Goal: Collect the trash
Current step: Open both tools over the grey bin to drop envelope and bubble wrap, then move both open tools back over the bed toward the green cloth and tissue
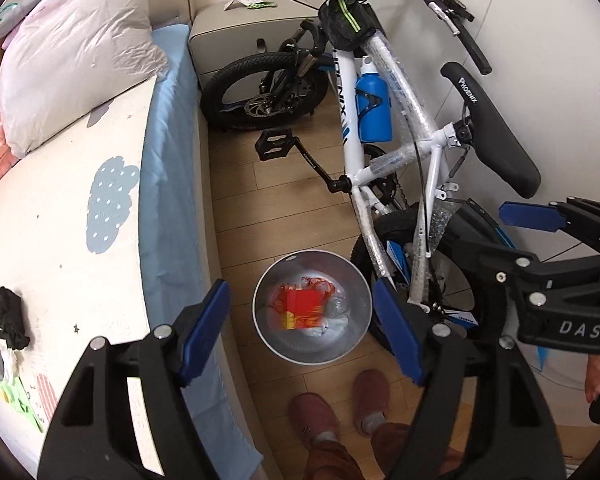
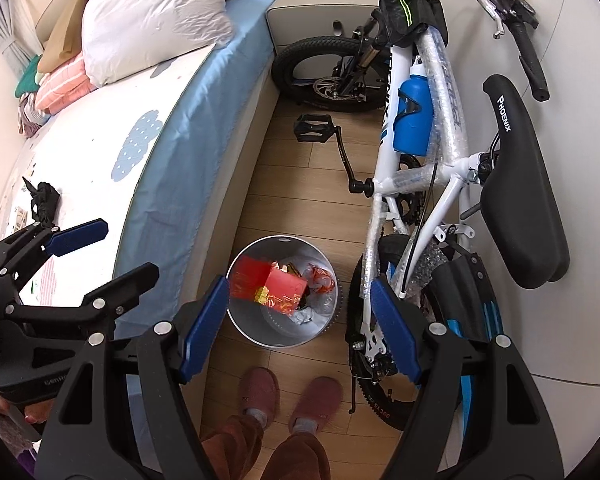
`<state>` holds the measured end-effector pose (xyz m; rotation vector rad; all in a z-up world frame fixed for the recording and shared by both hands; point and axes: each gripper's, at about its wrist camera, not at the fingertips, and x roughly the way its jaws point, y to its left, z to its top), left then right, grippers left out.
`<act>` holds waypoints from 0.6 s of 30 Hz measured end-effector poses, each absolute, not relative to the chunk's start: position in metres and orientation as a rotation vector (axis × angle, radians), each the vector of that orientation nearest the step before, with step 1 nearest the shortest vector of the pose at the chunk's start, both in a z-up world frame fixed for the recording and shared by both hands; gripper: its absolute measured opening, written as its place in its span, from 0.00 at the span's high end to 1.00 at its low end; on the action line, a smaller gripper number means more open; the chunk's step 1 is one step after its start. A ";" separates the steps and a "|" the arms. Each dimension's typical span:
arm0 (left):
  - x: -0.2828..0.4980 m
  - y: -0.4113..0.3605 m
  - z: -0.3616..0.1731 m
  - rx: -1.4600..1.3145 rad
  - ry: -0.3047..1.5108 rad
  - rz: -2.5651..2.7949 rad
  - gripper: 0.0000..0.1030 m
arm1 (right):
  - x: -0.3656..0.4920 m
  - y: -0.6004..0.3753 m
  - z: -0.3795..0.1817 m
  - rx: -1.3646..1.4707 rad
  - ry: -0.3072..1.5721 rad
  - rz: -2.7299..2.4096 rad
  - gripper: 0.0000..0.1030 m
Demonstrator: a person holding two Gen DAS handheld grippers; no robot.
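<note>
Left gripper above upright bin

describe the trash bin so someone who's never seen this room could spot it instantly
Find the floor strip between the bed and the white bicycle. The trash bin stands there, beside the bike's rear wheel, just ahead of the person's pink slippers. It is the only round metal container, open-topped, with a red box inside.

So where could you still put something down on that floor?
Bare wood floor runs between the bed and the bicycle, beyond the trash bin. It is crowded near the bin, with slippers and the rear wheel close by.
</note>
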<state>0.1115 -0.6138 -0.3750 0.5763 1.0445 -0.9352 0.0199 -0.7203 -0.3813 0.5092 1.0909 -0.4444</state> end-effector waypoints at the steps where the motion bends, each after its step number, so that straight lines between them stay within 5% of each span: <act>1: 0.112 -0.613 -0.375 0.572 1.051 -0.932 0.28 | 0.020 -0.720 -0.381 0.509 1.091 -0.441 0.32; 18: 0.149 -0.510 -0.357 0.397 1.101 -0.605 0.28 | 0.082 -0.653 -0.353 0.347 1.102 -0.199 0.32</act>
